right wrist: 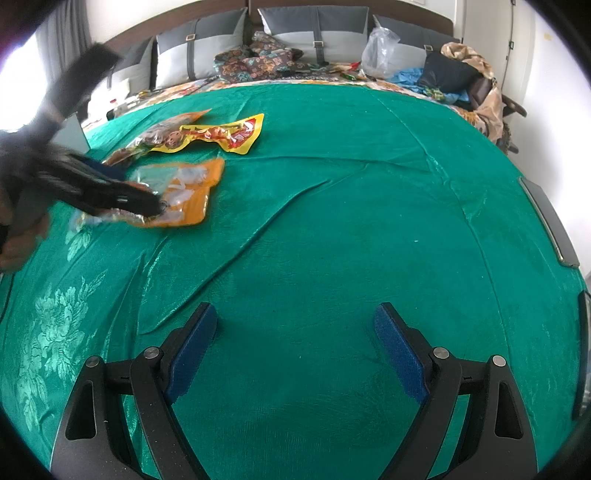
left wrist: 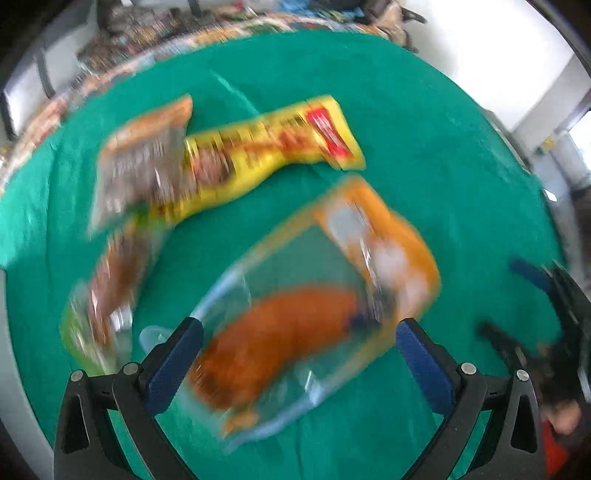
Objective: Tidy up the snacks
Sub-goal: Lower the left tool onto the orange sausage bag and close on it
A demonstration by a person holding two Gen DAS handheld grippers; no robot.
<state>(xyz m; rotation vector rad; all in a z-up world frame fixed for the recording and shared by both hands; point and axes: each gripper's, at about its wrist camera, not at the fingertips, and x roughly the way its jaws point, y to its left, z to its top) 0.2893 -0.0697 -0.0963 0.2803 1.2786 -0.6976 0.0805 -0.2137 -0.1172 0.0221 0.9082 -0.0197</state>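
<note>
Snack packets are spread on a green bedspread (right wrist: 332, 229). Nearest the left gripper (left wrist: 295, 343), an orange-and-clear packet (left wrist: 317, 314) is seen between its two spread blue pads; through the motion blur, contact cannot be judged. In the right wrist view the left gripper (right wrist: 147, 201) reaches over that orange packet (right wrist: 192, 188). Beyond it, a yellow packet (left wrist: 273, 147) lies partly overlapped by a brown-and-clear packet (left wrist: 144, 162), with another clear packet (left wrist: 107, 288) left of the pads. The right gripper (right wrist: 295, 347) is held wide open over bare cloth, well apart from the snacks. Grey pillows (right wrist: 314, 33) are ranged farthest back.
</note>
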